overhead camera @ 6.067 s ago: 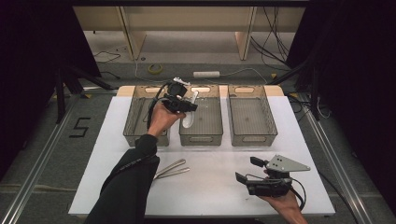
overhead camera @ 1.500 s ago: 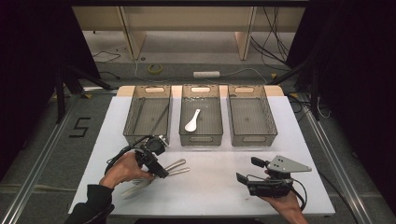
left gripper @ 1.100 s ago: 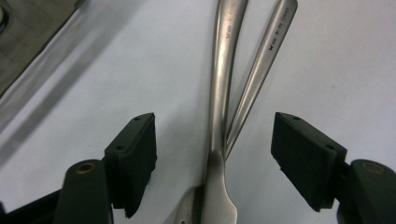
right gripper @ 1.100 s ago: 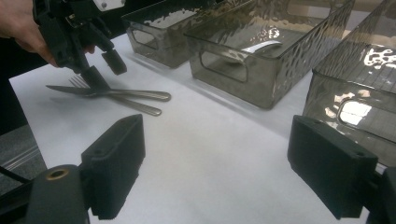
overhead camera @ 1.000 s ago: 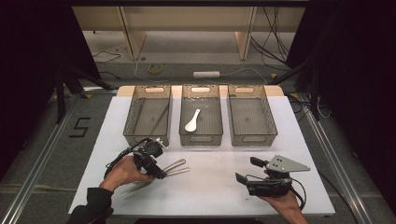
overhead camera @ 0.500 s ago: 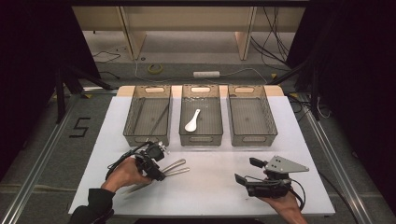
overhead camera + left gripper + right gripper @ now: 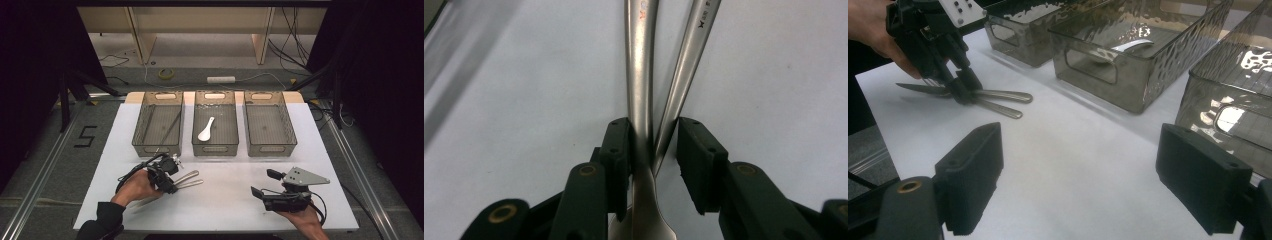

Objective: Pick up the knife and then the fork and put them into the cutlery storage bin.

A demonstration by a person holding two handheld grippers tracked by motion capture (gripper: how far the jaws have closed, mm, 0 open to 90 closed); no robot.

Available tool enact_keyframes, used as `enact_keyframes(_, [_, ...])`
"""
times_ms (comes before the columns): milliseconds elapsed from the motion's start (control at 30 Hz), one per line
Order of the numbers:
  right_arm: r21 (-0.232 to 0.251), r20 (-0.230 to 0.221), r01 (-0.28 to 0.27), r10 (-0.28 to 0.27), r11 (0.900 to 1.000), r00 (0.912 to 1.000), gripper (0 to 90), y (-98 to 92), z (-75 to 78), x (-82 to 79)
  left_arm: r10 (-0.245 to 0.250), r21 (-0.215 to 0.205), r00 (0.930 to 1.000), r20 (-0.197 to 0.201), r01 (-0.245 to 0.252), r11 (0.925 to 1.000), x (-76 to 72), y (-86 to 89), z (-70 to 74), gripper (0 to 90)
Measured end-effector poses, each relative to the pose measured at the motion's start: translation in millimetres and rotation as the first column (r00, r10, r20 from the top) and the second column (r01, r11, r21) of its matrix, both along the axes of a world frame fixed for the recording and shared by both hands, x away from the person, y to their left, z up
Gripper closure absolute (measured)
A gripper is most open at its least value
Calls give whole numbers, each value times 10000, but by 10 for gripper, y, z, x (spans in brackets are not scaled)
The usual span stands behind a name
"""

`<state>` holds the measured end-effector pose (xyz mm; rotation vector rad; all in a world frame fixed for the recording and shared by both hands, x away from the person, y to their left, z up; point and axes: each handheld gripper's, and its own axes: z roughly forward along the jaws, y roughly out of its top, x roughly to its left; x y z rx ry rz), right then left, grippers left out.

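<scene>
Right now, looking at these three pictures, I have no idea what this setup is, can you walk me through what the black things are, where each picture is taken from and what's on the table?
The black things are hand-held tools with two jaws; a person holds one in each hand. The wide picture looks down from above the white table. The other two come from cameras riding on the tools, looking along their jaws.

The left gripper is down on two metal cutlery handles that lie side by side on the table. Its jaws have just been closing; both handles sit between them, one pad already against a handle, the other with a small gap.

The right gripper rests near the front edge with its jaws wide open and nothing between them.

Further back stand three clear bins in a row. The middle one holds a white spoon; the left one holds something thin and dark that I cannot identify.
</scene>
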<state>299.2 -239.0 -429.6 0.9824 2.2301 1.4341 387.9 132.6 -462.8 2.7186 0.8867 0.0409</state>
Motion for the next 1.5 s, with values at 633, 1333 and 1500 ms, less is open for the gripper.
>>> enact_keyframes(633, [-11, -20, 34, -34, 10000, 10000, 202, -5, 0, -1, -176, -75, 9998, 77, 177, 9998, -9, 15, 3, 790])
enact_keyframes(1333, [-16, -27, 32, -32, 10000, 10000, 203, -6, 0, -1, -243, -293, 9988, 418, 256, 9992, -28, 28, 187, 797])
enact_keyframes(1500, [1, -19, -23, 23, 10000, 10000, 203, 13, 8, 0, -566, -546, 9974, 446, 590, 9968, -88, -62, 300, 796])
